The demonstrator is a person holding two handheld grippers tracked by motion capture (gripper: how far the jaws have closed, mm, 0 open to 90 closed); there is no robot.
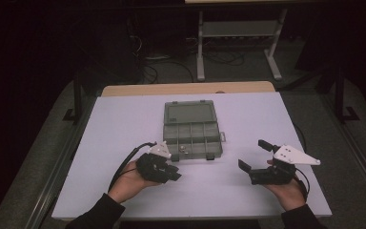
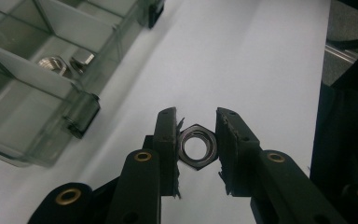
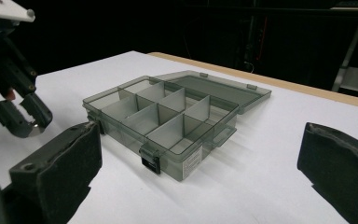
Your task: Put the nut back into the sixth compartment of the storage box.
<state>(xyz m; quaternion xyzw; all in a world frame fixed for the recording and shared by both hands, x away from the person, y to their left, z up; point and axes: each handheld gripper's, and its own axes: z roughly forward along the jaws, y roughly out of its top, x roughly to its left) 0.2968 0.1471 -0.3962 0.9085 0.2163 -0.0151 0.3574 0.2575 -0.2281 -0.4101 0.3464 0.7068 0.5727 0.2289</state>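
A steel hex nut point(image 2: 196, 146) sits clamped between the two black jaws of the left gripper point(image 2: 196, 140), its bore facing the camera and two opposite sides pressed against the pads; the jaws stand only as far apart as the nut's width. In the left gripper view the nut hangs over the white table surface point(image 2: 242, 60), just beside the near corner of the clear compartment box point(image 2: 32, 98), where a black latch point(image 2: 80, 122) and two more nuts point(image 2: 58, 63) lying in one compartment are visible. The high view places the left gripper point(image 1: 171, 172) in front of the box point(image 1: 190, 126), near its front left corner, but is too coarse to resolve the held nut. The box lies near the middle of the table point(image 1: 124, 124) with its lid point(image 1: 189, 112) folded back flat. The right gripper point(image 1: 253, 155) is held over the table's right side, well apart from the box, with its jaws spread wide and nothing between them. The right gripper view confirms this: its padded jaws frame the open box point(image 3: 168, 123), showing the dividers and the lid lying flat behind, with the left gripper point(image 3: 30, 119) at the picture's left edge.
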